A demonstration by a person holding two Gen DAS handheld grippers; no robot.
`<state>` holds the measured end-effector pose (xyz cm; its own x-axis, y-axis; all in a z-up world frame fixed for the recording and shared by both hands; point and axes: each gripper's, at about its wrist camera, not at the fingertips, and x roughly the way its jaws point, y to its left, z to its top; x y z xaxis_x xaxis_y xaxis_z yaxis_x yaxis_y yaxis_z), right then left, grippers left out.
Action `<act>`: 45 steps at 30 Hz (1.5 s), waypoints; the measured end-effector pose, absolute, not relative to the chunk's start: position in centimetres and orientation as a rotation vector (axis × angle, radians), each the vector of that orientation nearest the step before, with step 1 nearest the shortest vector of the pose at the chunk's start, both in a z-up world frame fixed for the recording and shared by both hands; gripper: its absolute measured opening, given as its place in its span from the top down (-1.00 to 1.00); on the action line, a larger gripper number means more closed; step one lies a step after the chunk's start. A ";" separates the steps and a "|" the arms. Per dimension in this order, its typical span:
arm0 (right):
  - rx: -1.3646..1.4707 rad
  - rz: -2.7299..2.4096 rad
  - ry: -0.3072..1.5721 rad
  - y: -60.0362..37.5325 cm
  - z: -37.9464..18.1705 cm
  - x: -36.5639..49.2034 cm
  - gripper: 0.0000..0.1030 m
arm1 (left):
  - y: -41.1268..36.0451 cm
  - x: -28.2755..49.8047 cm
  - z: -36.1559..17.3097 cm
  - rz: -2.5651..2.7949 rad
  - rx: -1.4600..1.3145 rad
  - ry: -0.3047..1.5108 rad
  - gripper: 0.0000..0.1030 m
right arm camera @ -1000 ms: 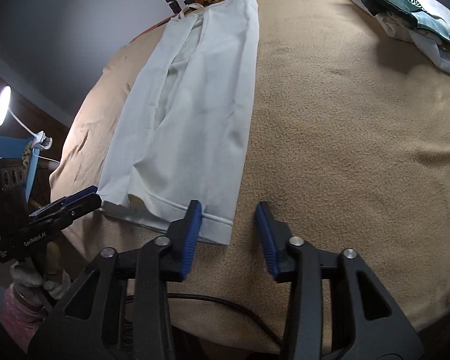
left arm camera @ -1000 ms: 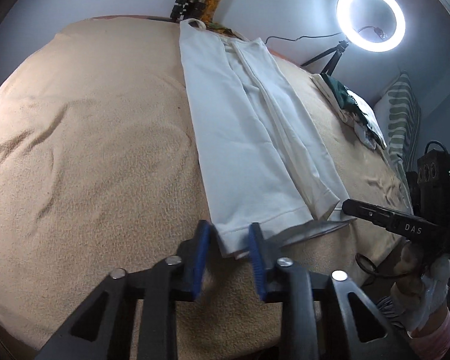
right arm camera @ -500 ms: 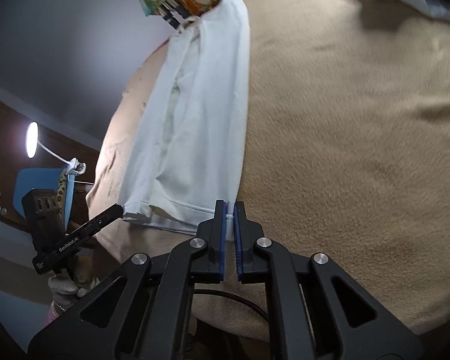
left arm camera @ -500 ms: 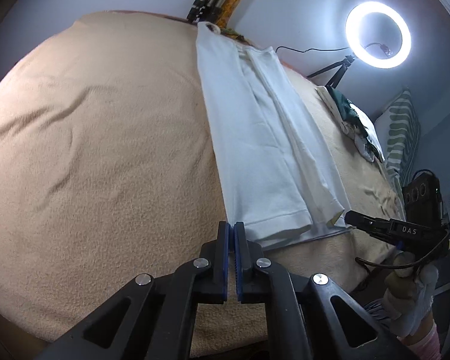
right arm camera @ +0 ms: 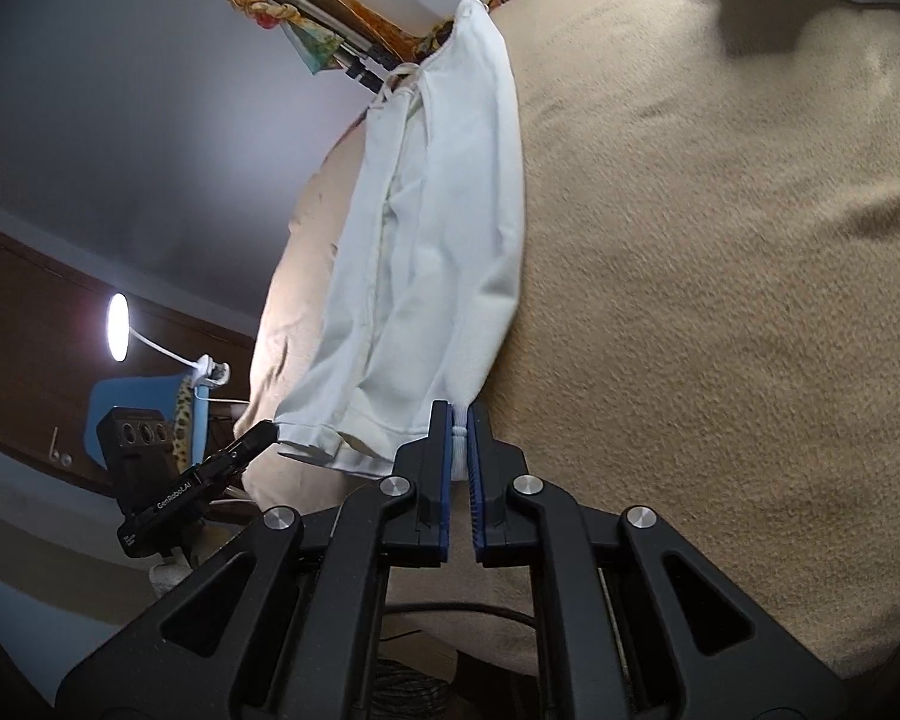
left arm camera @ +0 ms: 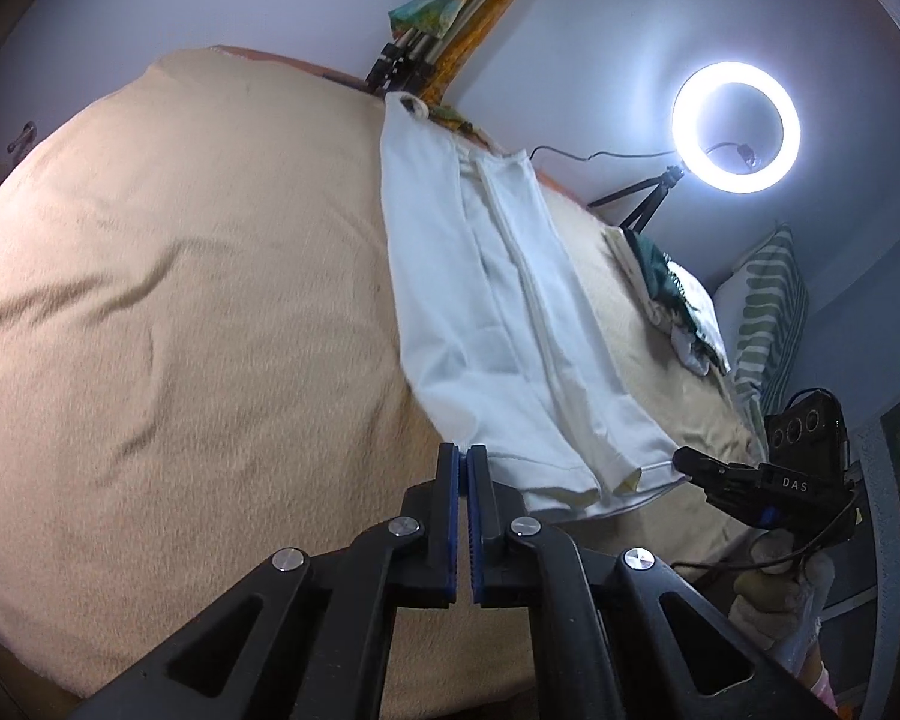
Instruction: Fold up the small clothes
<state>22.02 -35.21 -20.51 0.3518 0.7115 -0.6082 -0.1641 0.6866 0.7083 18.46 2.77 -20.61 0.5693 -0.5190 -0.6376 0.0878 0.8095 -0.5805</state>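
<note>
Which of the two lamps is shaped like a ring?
The ring light on a tripod beyond the bed, seen from the left gripper's camera. The other, the desk lamp in the right gripper's view, is a solid bright oval.

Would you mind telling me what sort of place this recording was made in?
Probably a bedroom at home, set up for filming: a bed under a tan blanket, a striped pillow and a ring light on a tripod.

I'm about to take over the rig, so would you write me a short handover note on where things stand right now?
Left gripper: shut on the near left corner of the white garment.
Right gripper: shut on the near right corner, hem visible between the pads.
Garment: lies lengthwise on the tan blanket, sides already folded inward into a long strip.
Left: carry the near hem toward the far end, then release.
</note>
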 end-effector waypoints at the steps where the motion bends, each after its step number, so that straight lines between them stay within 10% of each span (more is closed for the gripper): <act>1: 0.607 0.616 1.058 -35.3 -20.1 22.3 0.88 | 2.8 18.8 -20.4 -0.375 -0.535 0.895 1.00; 26: 0.622 0.552 1.007 -33.4 -22.6 36.5 0.87 | 4.0 32.0 -23.0 -0.200 -0.574 0.862 0.94; 32: 0.520 0.528 0.930 -34.6 -20.3 36.3 0.36 | 5.1 30.8 -21.7 -0.248 -0.575 0.817 0.67; 45: 0.259 0.524 0.942 -31.8 -20.3 34.7 0.36 | 0.9 31.4 -22.2 -0.286 -0.354 0.862 0.56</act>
